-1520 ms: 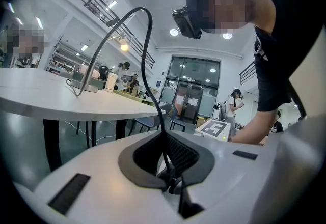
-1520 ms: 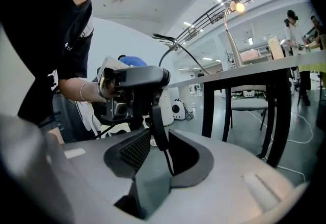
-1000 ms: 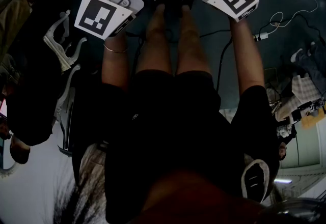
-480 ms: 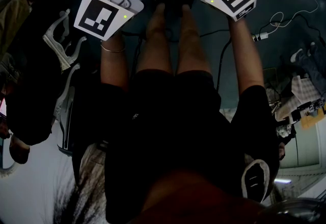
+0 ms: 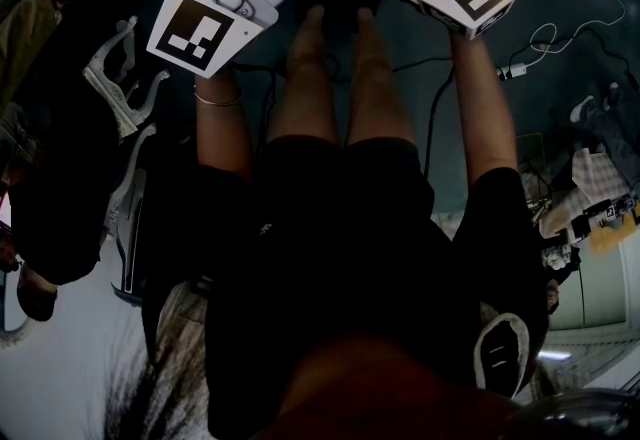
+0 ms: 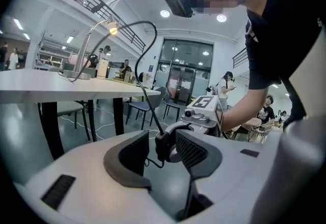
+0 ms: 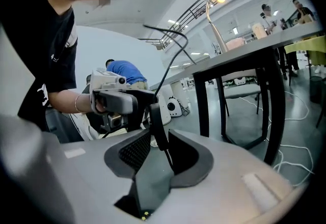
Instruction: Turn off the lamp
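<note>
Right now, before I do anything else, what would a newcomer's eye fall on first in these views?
The lamp glowing on the white table, upper left in the left gripper view. Its black cord drops to an inline switch pinched in the right gripper; the left gripper frames that switch with jaws that have just been opening and do not press it.

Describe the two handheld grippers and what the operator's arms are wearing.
Both the left gripper and right gripper have pale grey moulded bodies with dark, ridged jaw pads. Each carries a white cube with black square markers. Arms: short black sleeves, a thin bracelet on the left wrist. The left jaws have just been opening, with a black cord switch between them.
</note>
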`<state>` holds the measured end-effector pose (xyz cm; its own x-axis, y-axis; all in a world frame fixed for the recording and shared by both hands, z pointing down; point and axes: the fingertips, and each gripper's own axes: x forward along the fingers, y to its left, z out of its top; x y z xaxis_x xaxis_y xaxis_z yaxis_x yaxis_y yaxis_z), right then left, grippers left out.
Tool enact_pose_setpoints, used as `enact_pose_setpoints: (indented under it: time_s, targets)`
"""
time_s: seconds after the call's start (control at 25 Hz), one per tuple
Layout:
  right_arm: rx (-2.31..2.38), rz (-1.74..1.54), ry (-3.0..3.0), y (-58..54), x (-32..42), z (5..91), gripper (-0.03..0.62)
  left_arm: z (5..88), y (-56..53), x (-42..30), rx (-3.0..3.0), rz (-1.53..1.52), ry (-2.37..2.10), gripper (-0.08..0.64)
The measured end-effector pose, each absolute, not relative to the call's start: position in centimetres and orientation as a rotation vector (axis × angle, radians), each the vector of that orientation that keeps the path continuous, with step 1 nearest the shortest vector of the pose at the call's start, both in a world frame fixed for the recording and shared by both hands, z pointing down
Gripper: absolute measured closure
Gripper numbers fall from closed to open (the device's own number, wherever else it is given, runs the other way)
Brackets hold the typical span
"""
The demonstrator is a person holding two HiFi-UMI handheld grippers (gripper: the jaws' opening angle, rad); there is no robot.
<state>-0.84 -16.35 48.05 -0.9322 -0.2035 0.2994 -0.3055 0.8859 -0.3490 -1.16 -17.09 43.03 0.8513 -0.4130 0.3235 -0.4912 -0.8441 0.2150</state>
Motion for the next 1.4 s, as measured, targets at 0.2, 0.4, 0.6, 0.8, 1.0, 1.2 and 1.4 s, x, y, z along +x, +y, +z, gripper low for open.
enact_pose_setpoints:
  time_s: [0.2, 0.4, 0.6, 0.8, 1.0, 1.2, 1.4]
  targets:
    - [0.375, 0.581, -2.822, -16.5, -0.7, 47.3, 0.488, 43.7, -17.4, -1.0, 2.711, 0.35, -0.686, 0.411]
    - [0.352, 0.579, -2.824, -15.9, -0.8, 47.0, 0.493, 44.1, -17.4, 0.2, 2.725, 0.329, -0.647, 0.412]
    - [0.358, 0.571, -2.823, -15.8, -0.5, 46.8, 0.5, 43.7, -17.6, 0.8, 2.744, 0.309, -0.641, 0.414]
    - [0.372, 0.546, -2.827, -16.0, -0.3, 46.6, 0.526, 43.6, -17.5, 1.0, 2.726, 0.283, -0.636, 0.423]
    - [0.395, 0.546, -2.833, -16.3, 0.1, 46.5, 0.526, 43.9, -17.3, 1.2, 2.723, 0.294, -0.618, 0.423]
    - [0.391, 0.533, -2.825, -16.1, 0.0, 46.8, 0.526, 44.1, -17.3, 1.3, 2.707, 0.277, -0.618, 0.423]
    - [0.381, 0.523, -2.805, -15.7, -0.2, 47.3, 0.526, 44.5, -17.5, 1.4, 2.685, 0.254, -0.628, 0.423]
